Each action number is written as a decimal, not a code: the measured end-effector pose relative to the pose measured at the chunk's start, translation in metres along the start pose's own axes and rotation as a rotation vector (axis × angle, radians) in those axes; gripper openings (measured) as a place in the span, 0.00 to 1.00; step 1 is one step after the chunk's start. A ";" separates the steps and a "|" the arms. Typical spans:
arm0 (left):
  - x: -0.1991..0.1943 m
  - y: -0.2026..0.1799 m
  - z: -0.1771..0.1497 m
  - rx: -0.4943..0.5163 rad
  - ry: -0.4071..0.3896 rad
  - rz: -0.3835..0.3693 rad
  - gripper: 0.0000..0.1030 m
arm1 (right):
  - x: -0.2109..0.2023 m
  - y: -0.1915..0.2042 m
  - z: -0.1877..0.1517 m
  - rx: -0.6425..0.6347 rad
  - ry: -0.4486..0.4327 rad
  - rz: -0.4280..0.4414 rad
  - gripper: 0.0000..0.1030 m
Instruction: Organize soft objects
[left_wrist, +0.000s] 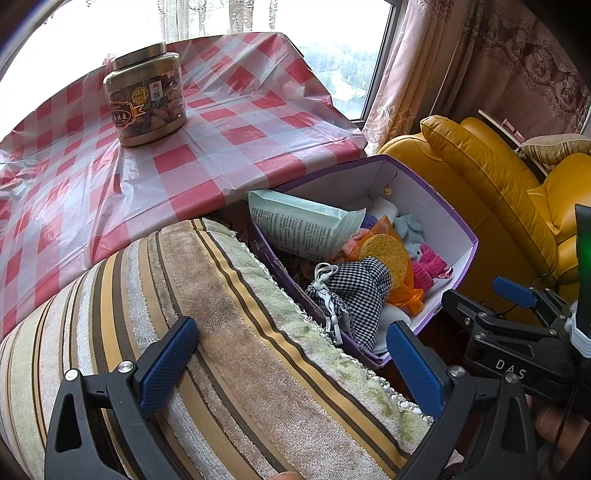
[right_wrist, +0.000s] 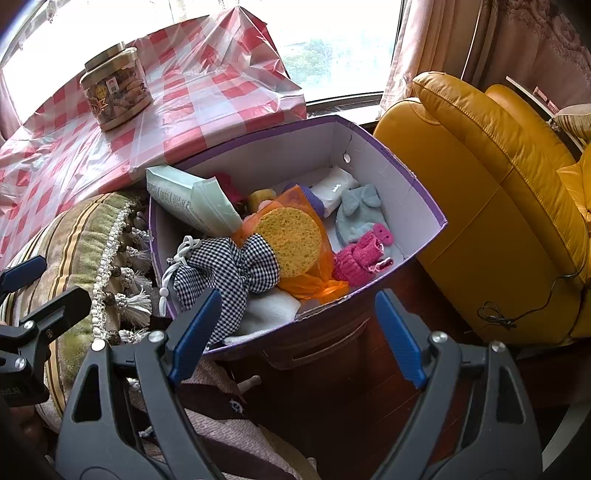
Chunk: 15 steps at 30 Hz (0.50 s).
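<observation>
The left gripper (left_wrist: 291, 363) stands wide and holds nothing, its jaws straddling the striped cushion (left_wrist: 221, 332), whose tasselled edge touches the left wall of the box (right_wrist: 424, 206). The right gripper (right_wrist: 295, 336) is likewise wide and holds nothing, hanging just short of the box's near rim, with the checked pouch (right_wrist: 229, 273) lying right beyond its left finger at the near-left corner. Deeper in lie the sponge (right_wrist: 291, 240) on orange mesh (right_wrist: 314, 284), a pink knit (right_wrist: 356, 262) by the right wall, a blue toy (right_wrist: 356, 210) and a pale packet (right_wrist: 188, 199) leaning over the left rim.
</observation>
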<state>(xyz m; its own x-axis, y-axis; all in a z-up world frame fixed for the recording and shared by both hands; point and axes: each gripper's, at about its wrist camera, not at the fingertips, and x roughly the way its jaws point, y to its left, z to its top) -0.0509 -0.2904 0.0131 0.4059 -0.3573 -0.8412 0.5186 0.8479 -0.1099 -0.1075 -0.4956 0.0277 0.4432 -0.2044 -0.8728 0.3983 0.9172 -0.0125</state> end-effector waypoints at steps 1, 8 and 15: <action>0.000 0.000 0.000 0.000 0.000 0.000 1.00 | 0.000 0.000 0.000 0.000 0.000 0.000 0.84; 0.000 0.000 0.000 0.001 0.000 0.000 1.00 | 0.000 -0.001 0.001 -0.003 -0.001 0.001 0.84; 0.000 0.000 0.000 0.001 0.000 0.000 1.00 | 0.000 -0.001 0.000 -0.003 0.000 0.001 0.84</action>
<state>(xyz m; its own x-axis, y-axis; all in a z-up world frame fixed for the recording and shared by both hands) -0.0508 -0.2903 0.0131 0.4058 -0.3569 -0.8414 0.5189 0.8478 -0.1094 -0.1074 -0.4967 0.0277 0.4441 -0.2032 -0.8727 0.3953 0.9185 -0.0127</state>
